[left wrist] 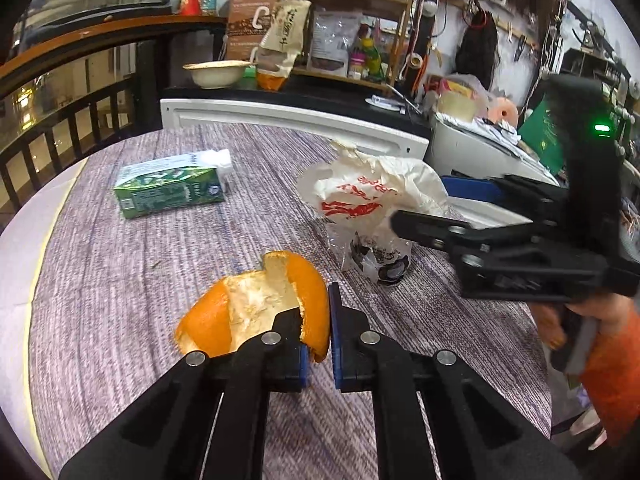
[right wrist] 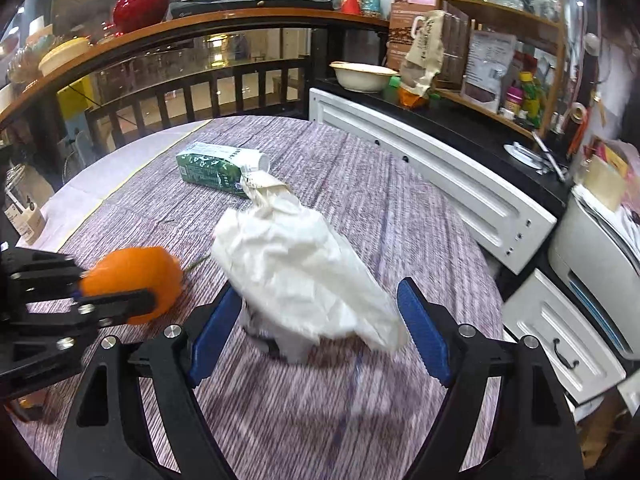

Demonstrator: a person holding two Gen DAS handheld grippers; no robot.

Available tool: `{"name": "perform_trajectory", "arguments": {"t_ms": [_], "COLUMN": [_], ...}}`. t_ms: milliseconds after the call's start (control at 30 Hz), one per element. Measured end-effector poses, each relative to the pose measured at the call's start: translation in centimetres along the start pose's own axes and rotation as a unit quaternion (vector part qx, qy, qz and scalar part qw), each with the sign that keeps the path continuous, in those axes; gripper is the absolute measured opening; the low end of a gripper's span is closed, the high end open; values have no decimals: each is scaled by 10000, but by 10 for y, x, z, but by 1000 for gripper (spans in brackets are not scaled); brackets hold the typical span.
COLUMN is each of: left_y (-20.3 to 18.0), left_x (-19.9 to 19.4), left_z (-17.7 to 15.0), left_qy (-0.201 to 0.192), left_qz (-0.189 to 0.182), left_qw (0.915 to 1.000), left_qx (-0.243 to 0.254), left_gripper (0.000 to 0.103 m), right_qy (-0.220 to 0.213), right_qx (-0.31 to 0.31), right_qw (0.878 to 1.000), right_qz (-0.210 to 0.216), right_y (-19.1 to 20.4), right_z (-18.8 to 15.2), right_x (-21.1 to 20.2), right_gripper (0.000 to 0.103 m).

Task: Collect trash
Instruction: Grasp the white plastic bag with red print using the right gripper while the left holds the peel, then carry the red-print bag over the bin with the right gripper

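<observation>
Left tongs [left wrist: 320,320] level, pinching orange peel [left wrist: 256,304] | right tongs [right wrist: 320,332] spread astride bag [right wrist: 296,264]

Both views were evenly lit by indoor light, with soft, faint shadows. Black fisheye corners ringed each frame, and the railing [right wrist: 192,84] and cabinet front [right wrist: 432,184] bowed into curves. Motion blur smeared the lower centre of the right view; a green lamp [left wrist: 601,127] glared at the left view's right edge.

Carton [left wrist: 172,184] behind peel [left wrist: 256,308], bag [left wrist: 368,216] right.
</observation>
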State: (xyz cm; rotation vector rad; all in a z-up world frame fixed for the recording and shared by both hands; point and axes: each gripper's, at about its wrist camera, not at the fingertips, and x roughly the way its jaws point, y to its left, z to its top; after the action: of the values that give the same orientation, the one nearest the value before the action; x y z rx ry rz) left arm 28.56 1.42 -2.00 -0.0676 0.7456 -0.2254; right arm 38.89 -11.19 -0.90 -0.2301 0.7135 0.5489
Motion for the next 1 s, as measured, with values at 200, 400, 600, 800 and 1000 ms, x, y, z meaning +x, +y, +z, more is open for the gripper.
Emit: {"name": "perform_trajectory", "arguments": {"t_ms": [200,400,600,800,1000], "left_y": [7,7,-1,-17,-43], "left_x": [-10,-14,-24,-35,-40], "left_z": [-5,-11,-15,-20,-21], "left_qy": [-60,-80,-179,-258,-307], "left_qz": [-45,-113,-191,-399,-695], "left_qw": [9999,9995,9992,9984,9969], "left_qx": [-138,-286,-308,-298,-221], "left_gripper": [8,8,7,7,7], "right_qy": [32,-233,-635,-867,-920], "right_qx": [18,-108,249,545,830], "right_qw": [10000,9995,9971,9935,9902], "right_qz": [44,-161,-336,-503,-641], "right_y": [3,11,0,-13,-26], "right_z": [2,-7,-16,-37,-69], "right_x": [4,-13,-48,-93,-131], "right_gripper": [32,22,21,21,21]}}
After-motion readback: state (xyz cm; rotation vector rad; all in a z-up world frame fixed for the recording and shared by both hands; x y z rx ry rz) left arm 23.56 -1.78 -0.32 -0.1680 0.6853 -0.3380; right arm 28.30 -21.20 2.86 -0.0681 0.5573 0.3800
